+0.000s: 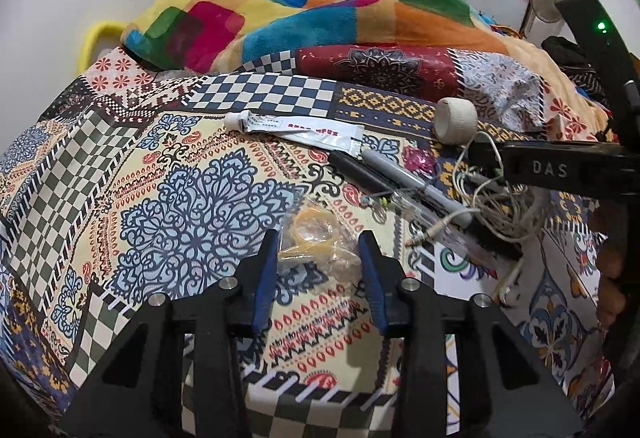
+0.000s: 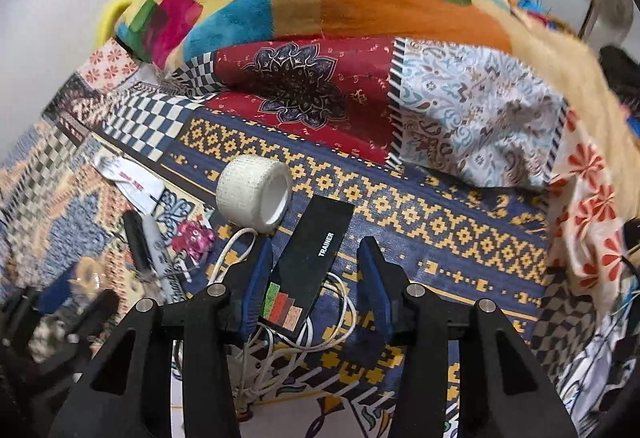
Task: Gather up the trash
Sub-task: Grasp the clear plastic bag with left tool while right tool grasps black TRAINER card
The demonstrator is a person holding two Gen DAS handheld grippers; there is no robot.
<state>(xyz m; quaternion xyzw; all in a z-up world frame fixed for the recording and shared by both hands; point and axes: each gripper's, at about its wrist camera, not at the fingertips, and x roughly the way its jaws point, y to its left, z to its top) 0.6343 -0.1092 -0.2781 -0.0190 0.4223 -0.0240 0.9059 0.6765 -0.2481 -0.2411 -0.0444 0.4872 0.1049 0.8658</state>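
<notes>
Reaching over a patterned bedspread (image 1: 188, 198), a person works two handheld grippers through scattered clutter. Left gripper (image 1: 319, 250), low centre of its view, straddles a crumpled clear wrapper (image 1: 316, 238); its jaws stand spread, pads flanking the plastic without visibly pressing. A clean pickup probably means closing squarely on the wrapper's bulk while avoiding the cloth beneath. Right gripper (image 2: 316, 258), jaws likewise apart, brackets a black card (image 2: 310, 262) lying between its fingers over a tangled white cable (image 2: 332, 310); a tape roll (image 2: 255, 190) sits just beyond, upper left.
</notes>
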